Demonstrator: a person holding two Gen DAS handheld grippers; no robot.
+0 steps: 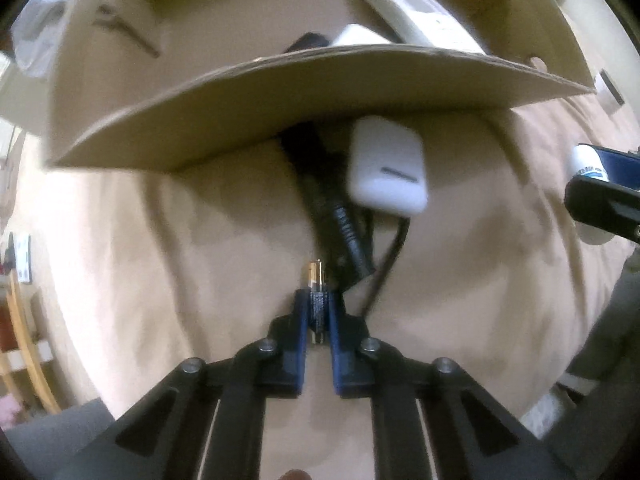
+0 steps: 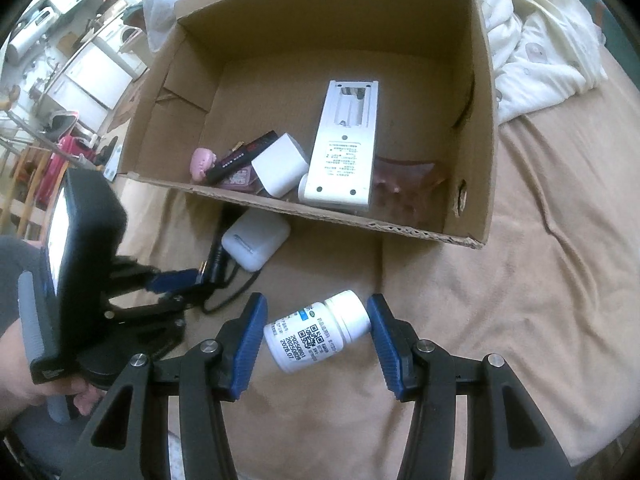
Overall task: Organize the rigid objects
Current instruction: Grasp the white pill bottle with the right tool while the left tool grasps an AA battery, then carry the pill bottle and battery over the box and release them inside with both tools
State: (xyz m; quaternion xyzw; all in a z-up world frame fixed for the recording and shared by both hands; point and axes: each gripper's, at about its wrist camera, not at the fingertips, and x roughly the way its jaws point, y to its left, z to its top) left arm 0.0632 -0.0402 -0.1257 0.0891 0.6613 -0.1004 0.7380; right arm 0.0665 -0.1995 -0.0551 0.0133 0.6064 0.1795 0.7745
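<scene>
Here the left gripper (image 1: 319, 312) is pinched narrow on a small AA battery (image 1: 315, 276), a smooth metal cylinder with a gold band whose long axis runs along the fingers, its nub end pointing forward toward the cardboard box (image 2: 486, 128). Just ahead of it on the tan blanket (image 2: 520, 280) lie a black ribbed plug with its thin cable (image 1: 344, 224) and a glossy white earbud case (image 1: 386, 168) with rounded corners, both close to the box's near wall. The right gripper (image 2: 316, 332) stands wide, its blue ribbed pads on either side of a white plastic pill bottle (image 2: 316, 330) that lies on its side on the blanket, long axis slanting, cap end pointing up and right toward the right pad; whether the pads touch it cannot be told. Inside the corrugated box rest a long white remote control (image 2: 346, 148) with its open battery bay facing up, a white cube-shaped charger (image 2: 280, 170), a dark slim tube (image 2: 240, 158) and a pink rounded item (image 2: 202, 164), gathered along the near wall.
</scene>
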